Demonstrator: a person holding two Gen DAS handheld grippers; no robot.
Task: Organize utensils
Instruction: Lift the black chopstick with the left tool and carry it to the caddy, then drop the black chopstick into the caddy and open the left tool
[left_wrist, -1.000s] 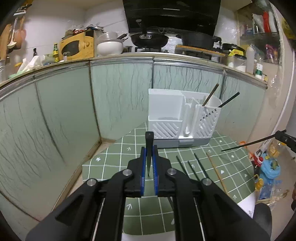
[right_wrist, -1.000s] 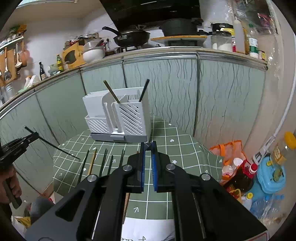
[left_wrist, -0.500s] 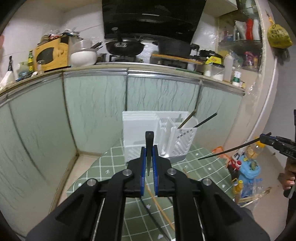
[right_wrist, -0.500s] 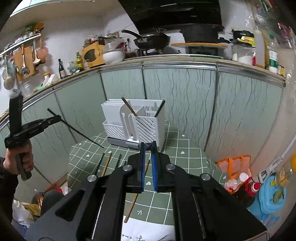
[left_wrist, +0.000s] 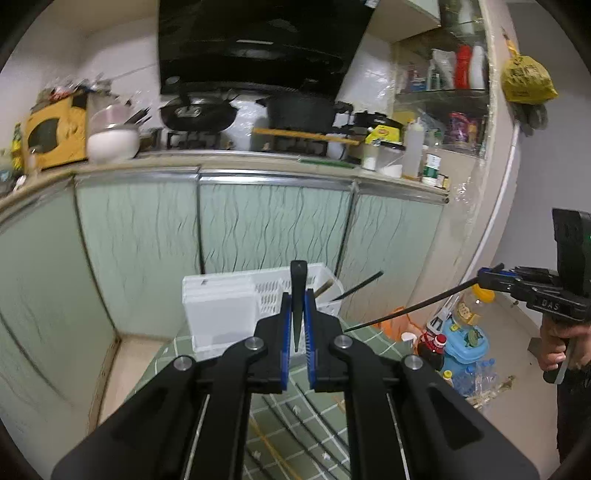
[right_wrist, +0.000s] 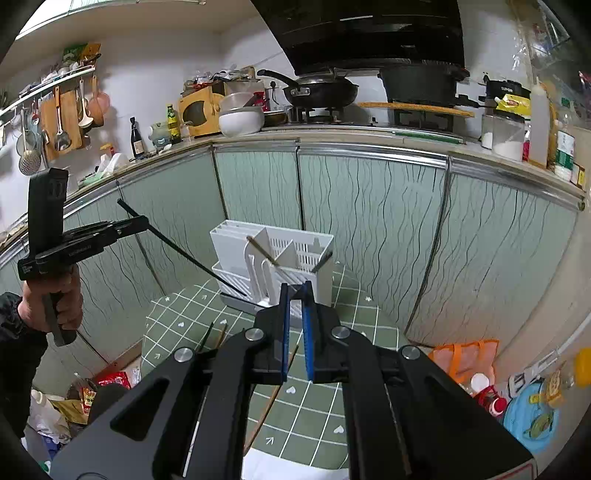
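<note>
Above the green tiled surface (right_wrist: 351, 332), near the white slotted plastic rack (right_wrist: 236, 243), left gripper (left_wrist: 297, 306) and right gripper (right_wrist: 295, 295) each hold fingers closed on a thin black chopstick (right_wrist: 184, 251), pinched near its thick end; it looks light, stiff, slippery, likely to pivot.

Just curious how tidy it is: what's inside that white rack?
A wooden chopstick and a black chopstick lean inside the white rack. Their lower ends, and anything lying low, are hidden behind its walls.
</note>
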